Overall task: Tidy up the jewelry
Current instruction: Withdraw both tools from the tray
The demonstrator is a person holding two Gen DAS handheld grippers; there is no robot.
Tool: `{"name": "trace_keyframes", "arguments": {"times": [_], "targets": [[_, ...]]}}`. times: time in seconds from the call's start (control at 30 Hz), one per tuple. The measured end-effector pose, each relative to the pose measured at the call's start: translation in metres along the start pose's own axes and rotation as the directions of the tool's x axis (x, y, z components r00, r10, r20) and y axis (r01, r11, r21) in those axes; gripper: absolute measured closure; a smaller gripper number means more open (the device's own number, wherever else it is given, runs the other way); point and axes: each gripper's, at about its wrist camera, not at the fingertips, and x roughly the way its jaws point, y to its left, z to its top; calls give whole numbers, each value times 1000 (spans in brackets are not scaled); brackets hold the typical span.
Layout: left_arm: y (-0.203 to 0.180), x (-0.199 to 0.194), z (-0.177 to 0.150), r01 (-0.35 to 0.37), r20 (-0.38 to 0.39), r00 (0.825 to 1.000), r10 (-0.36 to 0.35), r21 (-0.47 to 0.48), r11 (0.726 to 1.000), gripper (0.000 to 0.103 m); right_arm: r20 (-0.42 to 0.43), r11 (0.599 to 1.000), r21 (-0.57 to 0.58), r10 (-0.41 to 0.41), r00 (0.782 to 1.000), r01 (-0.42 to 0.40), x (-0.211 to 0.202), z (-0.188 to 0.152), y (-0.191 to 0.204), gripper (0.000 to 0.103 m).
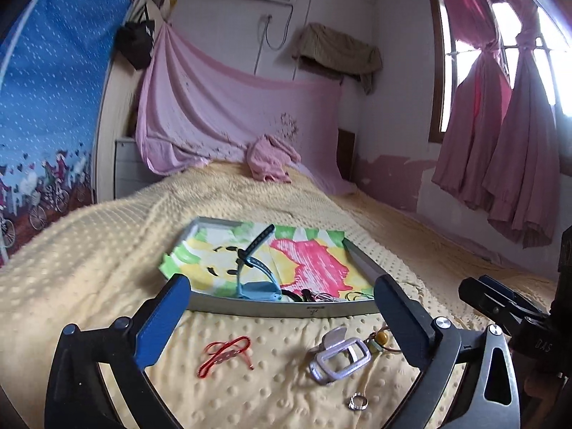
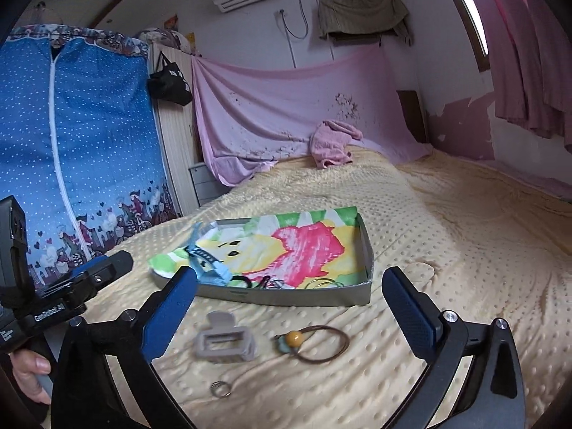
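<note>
A grey tray [image 1: 286, 308] lined with a colourful cloth sits on the yellow bed; it also shows in the right wrist view [image 2: 368, 250]. It holds a blue watch [image 1: 255, 286], dark hair ties and thin bangles [image 2: 323, 283]. On the blanket in front lie a red cord [image 1: 225, 354], a grey hair claw [image 1: 338, 359] [image 2: 225, 339], a brown cord bracelet with a yellow bead [image 2: 314, 343] [image 1: 382, 339] and a small silver ring [image 1: 358, 402] [image 2: 220, 389]. My left gripper [image 1: 282, 304] is open and empty above these items. My right gripper [image 2: 289, 296] is open and empty too.
A pink towel [image 2: 332, 143] lies at the far end of the bed. A pink sheet hangs behind it. A blue dotted wardrobe cover [image 2: 82, 143] stands at the left. Pink curtains [image 1: 507, 136] hang at the right. The left gripper's body shows in the right wrist view [image 2: 71, 286].
</note>
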Motion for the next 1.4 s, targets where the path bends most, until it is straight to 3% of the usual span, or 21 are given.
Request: {"name": "trace_keyframes", "arguments": {"times": [0.3,0.67,1.07,1.4], "targets": [[14,-44,-14,-43,24,999,43,20,999,0,20,1000,22,-3,1000,2,-34,-22,21,1],[31,-73,-39,-84,20,996,83,46,995,0,8,999,-35,-37,999,37,-56,-50,47,1],[46,-73,-52,-111,-11,994,112,45,993,0,-21,995,-84,-57,998,55,-57,-57,56,1],[57,-42,-42,-144,-87,985,148,52,988,0,-74,990,-134,-62,995,51,-27,-41,52,1]]}}
